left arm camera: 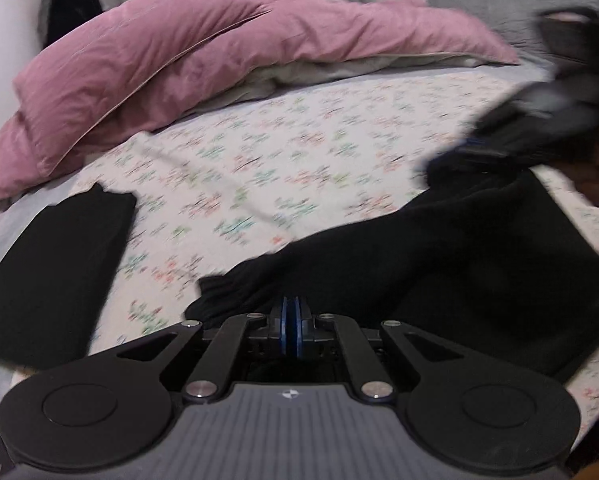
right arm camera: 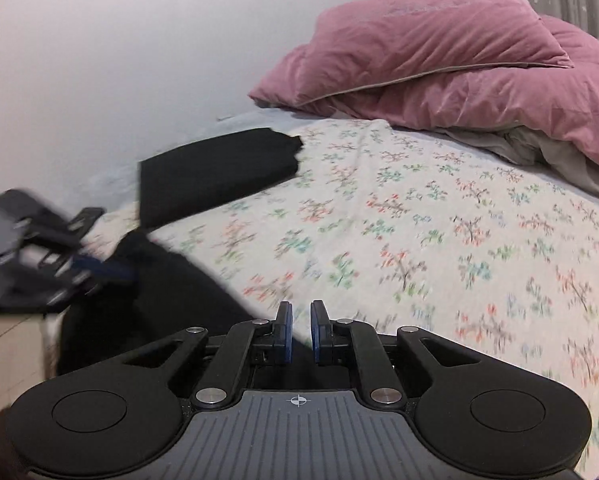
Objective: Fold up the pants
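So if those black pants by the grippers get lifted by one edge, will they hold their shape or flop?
Likely flop: the black pants lie crumpled and sagging on the floral sheet. They probably slide easily, since the cloth looks soft and thin. The folded black garment nearby keeps flat, suggesting folds hold once laid down.

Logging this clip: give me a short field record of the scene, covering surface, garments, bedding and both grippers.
surface: bed with floral sheet
garment in work: black pants, spread unevenly near the front edge
other garment: folded black garment, lying apart, toward the wall side
bedding: pink duvet bunched at the back
left gripper: shut, over the pants
right gripper: narrow gap, nothing visibly pinched
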